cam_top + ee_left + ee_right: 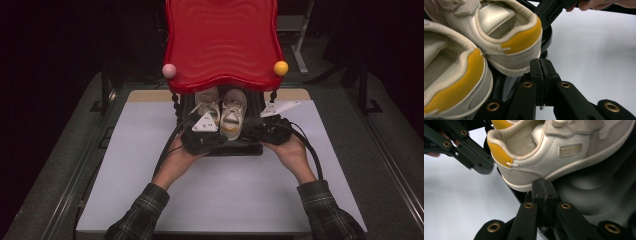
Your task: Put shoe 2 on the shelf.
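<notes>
Two small white shoes with yellow heel patches sit side by side on a black stand (235,148), tucked under the front edge of a red wavy-edged tray (222,40) — that is what the high view gives. The left shoe (207,102) and right shoe (234,114) point their toes away under the tray, heels toward the person. On the tray's front corners sit a pink ball (169,70) and a yellow ball (281,67). The left gripper (202,131) rests at the stand's front left, just before the left shoe's heel; the right gripper (272,125) lies at the stand's front right, beside the right shoe. Both hands come in over a white tabletop (150,165), sleeves in dark plaid.

From the left gripper view, the left gripper (541,61) has its black jaws pressed flat together with nothing between them, the tips just under the heel sole of the right shoe (511,37). The left shoe (451,82) lies beside it, nearer the camera.

From the right gripper view, the right gripper (544,182) is likewise closed tight and empty — its tips touching or nearly touching the sole edge of the right shoe (554,152) near the heel. The left gripper (471,157) lies just beyond that heel, over the white tabletop (456,202).
</notes>
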`<action>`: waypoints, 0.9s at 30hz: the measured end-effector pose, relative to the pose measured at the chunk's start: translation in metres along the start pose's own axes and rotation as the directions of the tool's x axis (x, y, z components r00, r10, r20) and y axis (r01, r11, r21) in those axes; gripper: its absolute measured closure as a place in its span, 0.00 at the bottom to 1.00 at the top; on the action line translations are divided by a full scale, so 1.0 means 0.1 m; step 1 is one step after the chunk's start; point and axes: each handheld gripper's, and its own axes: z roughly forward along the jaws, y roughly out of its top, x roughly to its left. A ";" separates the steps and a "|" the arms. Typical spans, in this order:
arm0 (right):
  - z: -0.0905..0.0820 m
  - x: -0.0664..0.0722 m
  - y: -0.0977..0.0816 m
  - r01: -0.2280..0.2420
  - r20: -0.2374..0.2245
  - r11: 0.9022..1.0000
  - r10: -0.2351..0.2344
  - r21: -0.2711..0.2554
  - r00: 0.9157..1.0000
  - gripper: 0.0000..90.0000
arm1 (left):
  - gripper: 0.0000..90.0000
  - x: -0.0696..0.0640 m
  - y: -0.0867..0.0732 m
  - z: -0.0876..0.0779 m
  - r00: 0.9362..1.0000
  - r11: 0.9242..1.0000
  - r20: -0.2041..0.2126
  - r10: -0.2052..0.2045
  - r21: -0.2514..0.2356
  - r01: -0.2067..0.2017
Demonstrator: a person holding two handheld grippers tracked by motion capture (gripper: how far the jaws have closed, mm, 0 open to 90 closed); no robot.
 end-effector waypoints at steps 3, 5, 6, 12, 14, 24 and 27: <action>0.02 0.01 0.02 0.012 0.007 1.000 -0.012 -0.002 1.000 0.99 | 1.00 0.01 0.01 0.03 1.000 1.000 0.007 0.012 -0.004 -0.012; 0.02 0.01 0.03 0.014 0.018 1.000 -0.014 -0.001 1.000 0.99 | 1.00 0.02 0.02 0.04 1.000 1.000 0.004 0.020 -0.009 -0.020; 0.02 0.00 0.03 0.013 0.023 1.000 -0.013 -0.006 1.000 1.00 | 1.00 0.03 0.03 0.05 1.000 1.000 0.004 0.019 -0.010 -0.019; 0.02 -0.03 0.07 -0.002 0.050 1.000 0.003 -0.025 0.999 1.00 | 1.00 0.10 0.07 0.10 1.000 1.000 -0.007 0.005 -0.011 -0.005; 0.02 -0.01 0.08 0.006 0.053 1.000 -0.004 -0.027 0.999 1.00 | 1.00 0.11 0.07 0.11 1.000 1.000 -0.010 0.004 -0.011 -0.004; 0.06 0.01 0.13 0.024 0.075 1.000 -0.022 -0.016 0.997 1.00 | 1.00 0.16 0.10 0.19 0.998 1.000 -0.061 -0.019 -0.009 0.018; 0.06 0.01 0.14 0.028 0.083 1.000 -0.027 -0.008 0.996 1.00 | 1.00 0.16 0.09 0.19 0.998 1.000 -0.060 -0.018 -0.008 0.017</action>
